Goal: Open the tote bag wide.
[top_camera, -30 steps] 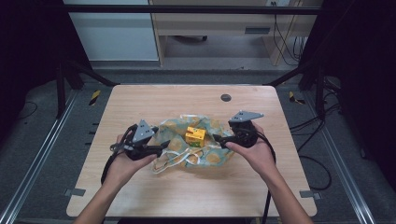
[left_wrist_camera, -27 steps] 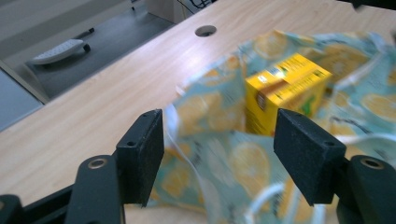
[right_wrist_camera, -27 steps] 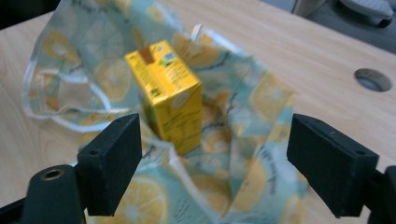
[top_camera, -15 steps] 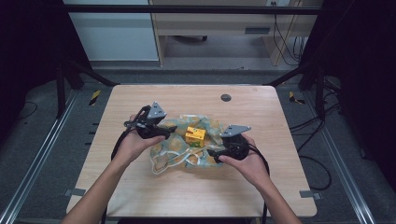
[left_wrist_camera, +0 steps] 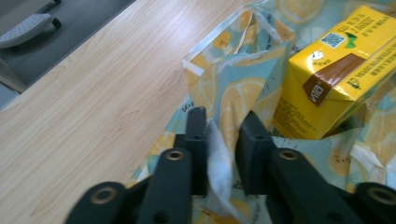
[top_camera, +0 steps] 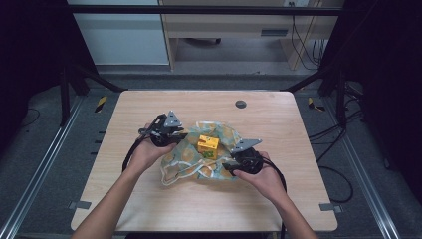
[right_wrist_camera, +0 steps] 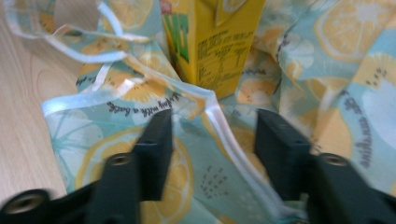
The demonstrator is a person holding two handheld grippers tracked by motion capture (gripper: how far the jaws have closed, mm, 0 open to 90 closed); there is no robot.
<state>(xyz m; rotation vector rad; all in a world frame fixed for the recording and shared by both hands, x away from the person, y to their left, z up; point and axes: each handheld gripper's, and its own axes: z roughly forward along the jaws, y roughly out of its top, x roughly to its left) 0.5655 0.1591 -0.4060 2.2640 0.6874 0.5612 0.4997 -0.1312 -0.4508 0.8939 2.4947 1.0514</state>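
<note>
A cloth bag point(top_camera: 194, 158) printed with lemon slices lies crumpled in the middle of the table, and a yellow drink carton point(top_camera: 208, 144) stands on it. My left gripper point(top_camera: 181, 135) is at the bag's left edge. Its jaws have just been closing, and in the left gripper view they point(left_wrist_camera: 223, 126) pinch a raised fold of the bag point(left_wrist_camera: 233, 88) beside the carton point(left_wrist_camera: 336, 70). My right gripper point(top_camera: 226, 166) is low at the bag's near right edge. Its jaws point(right_wrist_camera: 212, 126) have just been closing too but stand apart over the bag's hem point(right_wrist_camera: 327, 70), with the carton point(right_wrist_camera: 210, 42) ahead.
The wooden table point(top_camera: 149, 209) has a round dark grommet point(top_camera: 241, 104) near its far edge. A black cable point(top_camera: 130, 152) trails from each gripper across the tabletop. Metal rails run along the floor on both sides.
The left gripper moved in to the bag's left edge and its jaws narrowed onto the cloth. The right gripper sank toward the bag's near right edge and its jaws narrowed.
</note>
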